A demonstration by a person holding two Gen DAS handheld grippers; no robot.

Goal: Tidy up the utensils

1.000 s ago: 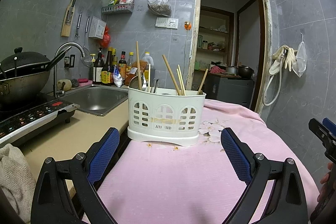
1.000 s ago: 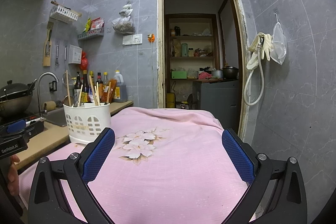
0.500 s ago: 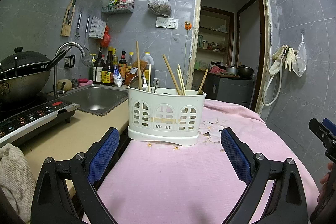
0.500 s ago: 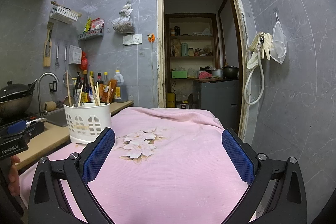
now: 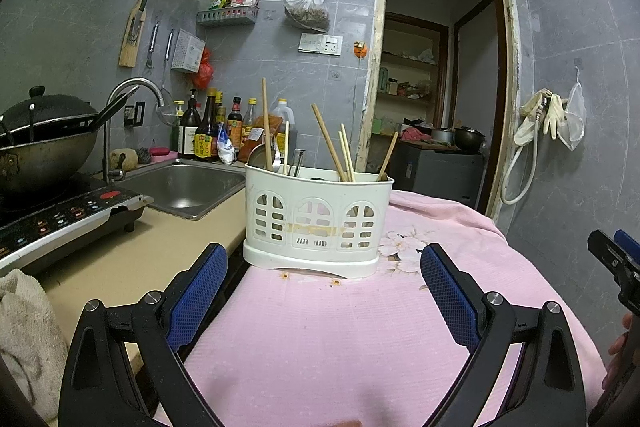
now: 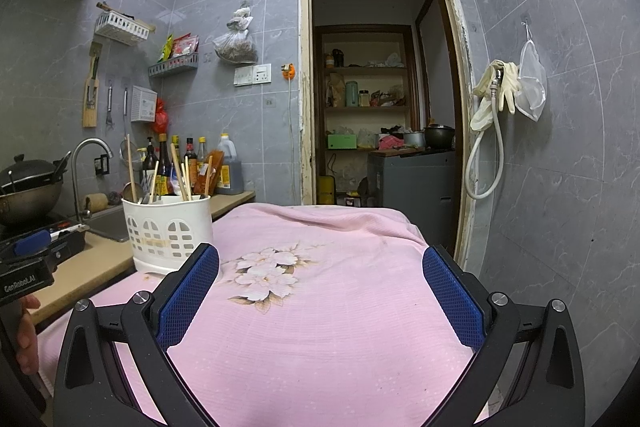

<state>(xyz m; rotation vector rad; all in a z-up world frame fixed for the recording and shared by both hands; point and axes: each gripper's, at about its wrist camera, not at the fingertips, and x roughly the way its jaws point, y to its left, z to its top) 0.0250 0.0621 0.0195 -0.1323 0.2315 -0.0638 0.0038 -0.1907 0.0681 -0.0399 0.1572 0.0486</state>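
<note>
- Pink-clothed worktop [image 6: 320,307] carries a white caddy [image 5: 316,219]; chopsticks [image 5: 332,149] stand inside.
- Left claw [image 5: 322,291] and right claw [image 6: 320,291] spread wide, empty.
- Nothing moved in the last second; organizing looks paused or finished.

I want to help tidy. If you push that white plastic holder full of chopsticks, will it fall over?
The white plastic utensil holder would probably slide or snag before tipping: its base flares wide, but it sits on soft pink cloth. It looks light, with cut-out walls. The tall wooden chopsticks lean loosely and would likely rattle.

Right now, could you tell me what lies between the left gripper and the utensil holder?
Only bare pink cloth separates the left gripper from the utensil holder, per the left wrist view.
</note>
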